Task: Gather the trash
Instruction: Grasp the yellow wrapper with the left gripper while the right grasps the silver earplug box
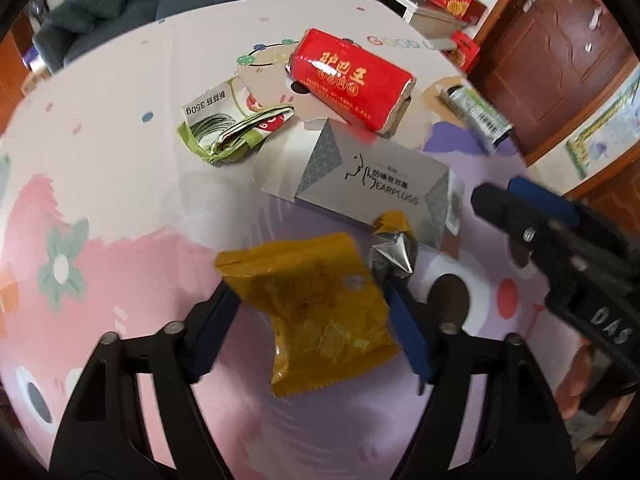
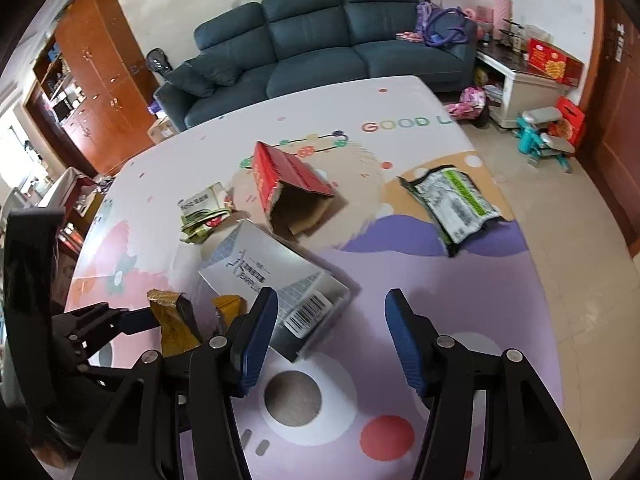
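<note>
A yellow snack wrapper [image 1: 316, 312] lies flat on the patterned mat [image 1: 120, 220], between the fingers of my left gripper [image 1: 308, 300]. The jaws stand open, with the pads right at the wrapper's side edges. A torn yellow and silver scrap [image 1: 392, 244] lies just beyond it. Further off are a grey earplug box [image 1: 360, 176], a crumpled green and white wrapper [image 1: 228, 128], a red carton [image 1: 352, 76] and a green and black pouch [image 1: 476, 116]. My right gripper [image 2: 331, 296] hangs open over the mat with nothing between its fingers, beside the earplug box [image 2: 272, 276].
The mat ends at tiled floor [image 2: 560, 240] on the right. A blue sofa [image 2: 320, 40] stands behind it, and a wooden cabinet [image 2: 92, 80] at the left. A white side table [image 2: 524, 88] carries red boxes. A hand [image 1: 576, 376] holds the right gripper.
</note>
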Demonstrator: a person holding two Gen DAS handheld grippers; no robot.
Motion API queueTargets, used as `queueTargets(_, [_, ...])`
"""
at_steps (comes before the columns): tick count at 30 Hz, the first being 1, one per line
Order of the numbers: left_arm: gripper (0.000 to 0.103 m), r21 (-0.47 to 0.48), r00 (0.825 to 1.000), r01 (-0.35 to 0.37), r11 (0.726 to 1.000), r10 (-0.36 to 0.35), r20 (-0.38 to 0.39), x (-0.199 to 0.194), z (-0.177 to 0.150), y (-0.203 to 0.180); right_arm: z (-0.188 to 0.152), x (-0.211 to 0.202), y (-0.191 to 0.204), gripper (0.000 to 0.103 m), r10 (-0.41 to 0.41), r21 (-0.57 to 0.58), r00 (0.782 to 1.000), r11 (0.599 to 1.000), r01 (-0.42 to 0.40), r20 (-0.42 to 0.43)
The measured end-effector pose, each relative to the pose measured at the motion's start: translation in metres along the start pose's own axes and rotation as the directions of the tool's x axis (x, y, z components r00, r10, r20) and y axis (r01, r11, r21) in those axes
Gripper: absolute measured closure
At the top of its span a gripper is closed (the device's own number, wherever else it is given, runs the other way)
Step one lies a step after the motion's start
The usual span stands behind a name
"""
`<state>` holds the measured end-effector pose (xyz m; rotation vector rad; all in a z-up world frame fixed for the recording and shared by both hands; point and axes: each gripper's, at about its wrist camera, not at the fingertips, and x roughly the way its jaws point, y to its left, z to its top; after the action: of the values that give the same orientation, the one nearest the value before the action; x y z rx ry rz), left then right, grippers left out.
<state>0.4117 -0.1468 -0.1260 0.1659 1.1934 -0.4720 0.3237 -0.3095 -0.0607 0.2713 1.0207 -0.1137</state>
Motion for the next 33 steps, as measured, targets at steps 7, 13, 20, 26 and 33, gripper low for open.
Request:
queueTargets(7, [0.090, 0.035, 0.997, -0.069, 0.997, 0.068, 0.033, -0.004, -0.004, 0.010, 0.009, 0.018, 0.014, 0.036, 0.033, -0.038, 0.999, 0.999, -0.034, -0.020])
queueTargets(13, [0.093, -0.063, 0.996, -0.074, 0.995, 0.077, 0.038, -0.011, -0.001, 0.051, 0.022, 0.035, 0.023, 0.024, 0.045, -0.081, 0.999, 0.996, -0.046, -0.019])
queueTargets(20, [0.093, -0.108, 0.999, -0.032, 0.994, 0.037, 0.037, -0.026, -0.006, 0.078, 0.027, 0.043, 0.036, 0.018, 0.109, -0.164, 0.994, 0.980, -0.113, -0.032])
queueTargets(26, [0.093, -0.102, 0.999, -0.015, 0.995, 0.019, 0.043, -0.043, -0.013, 0.085, 0.017, 0.050, 0.055, 0.018, 0.079, -0.280, 0.995, 0.955, -0.093, -0.061])
queueTargets(33, [0.093, -0.104, 0.999, -0.007, 0.995, 0.012, 0.048, -0.053, -0.018, 0.087, 0.008, 0.060, 0.071, 0.023, 0.017, -0.358, 0.995, 0.932, -0.051, -0.099])
